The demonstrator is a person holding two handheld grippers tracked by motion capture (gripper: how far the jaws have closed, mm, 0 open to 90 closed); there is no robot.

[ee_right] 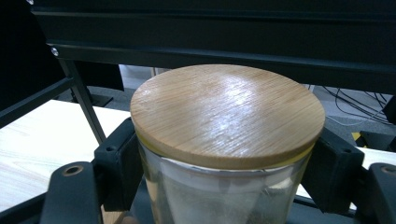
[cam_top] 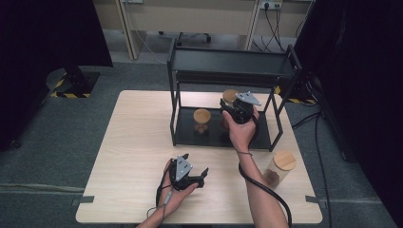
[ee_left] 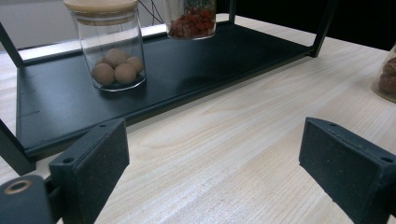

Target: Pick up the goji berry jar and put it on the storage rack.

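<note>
A glass jar with a round wooden lid [ee_right: 227, 112] sits between the jaws of my right gripper [ee_right: 227, 177], which is shut on the glass just under the lid. In the high view this jar [cam_top: 230, 96] and the right gripper [cam_top: 231, 106] are at the lower tier of a black metal shelf [cam_top: 223, 137]. The left gripper view shows the jar's red-brown contents [ee_left: 191, 19] hanging just above the tier. A second lidded jar with brown balls [cam_top: 201, 119] [ee_left: 112, 51] stands on that tier to the left. My left gripper [cam_top: 196, 163] [ee_left: 212, 158] rests open on the table, with nothing between its pads.
A third lidded jar [cam_top: 280, 167] [ee_left: 386, 74] stands on the wooden table [cam_top: 138, 142] at the right, near my right forearm. The shelf's upper tier [cam_top: 233, 61] overhangs the lower one. Shelf posts [cam_top: 174, 118] frame the opening. The right gripper's cable trails down past the forearm.
</note>
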